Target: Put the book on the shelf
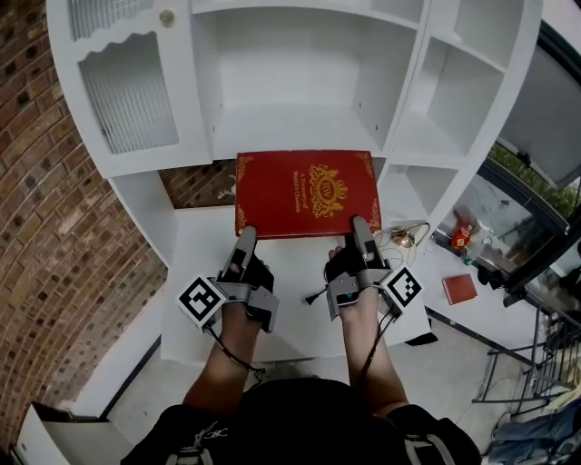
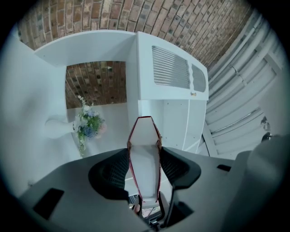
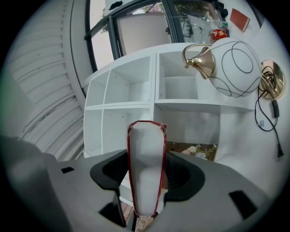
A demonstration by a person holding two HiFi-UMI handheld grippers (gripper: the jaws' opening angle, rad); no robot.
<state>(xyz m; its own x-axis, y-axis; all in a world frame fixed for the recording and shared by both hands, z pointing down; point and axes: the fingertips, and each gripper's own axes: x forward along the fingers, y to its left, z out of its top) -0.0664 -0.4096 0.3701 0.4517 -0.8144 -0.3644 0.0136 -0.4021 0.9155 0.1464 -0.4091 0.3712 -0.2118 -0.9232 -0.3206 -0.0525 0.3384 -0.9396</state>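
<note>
While the book (image 1: 307,192) hangs flat just in front of the shelf (image 1: 300,127), the left gripper (image 1: 244,236) and right gripper (image 1: 361,225) each clamp its near edge, jaws pressed on both covers.

Premises: a furnished room of domestic character, of the living-room or study type.

Evidence: a white shelving unit (image 1: 300,118) with open compartments and a louvred cabinet door (image 1: 127,91) fitted with a brass knob (image 1: 167,17). It is set against an exposed brick wall (image 1: 36,209).

Decorative items noted: a bunch of flowers (image 2: 88,124) on a white surface before the brick, and a white-and-gold ornamental vessel (image 3: 231,68) beside a loose cable (image 3: 267,113).

Dark-framed glazed panels (image 3: 136,29) stand to one side, with greenery (image 1: 537,179) beyond. White ribbed panelling (image 2: 244,104) adjoins the unit.

Whether this is a private home or a staged set cannot be determined.
</note>
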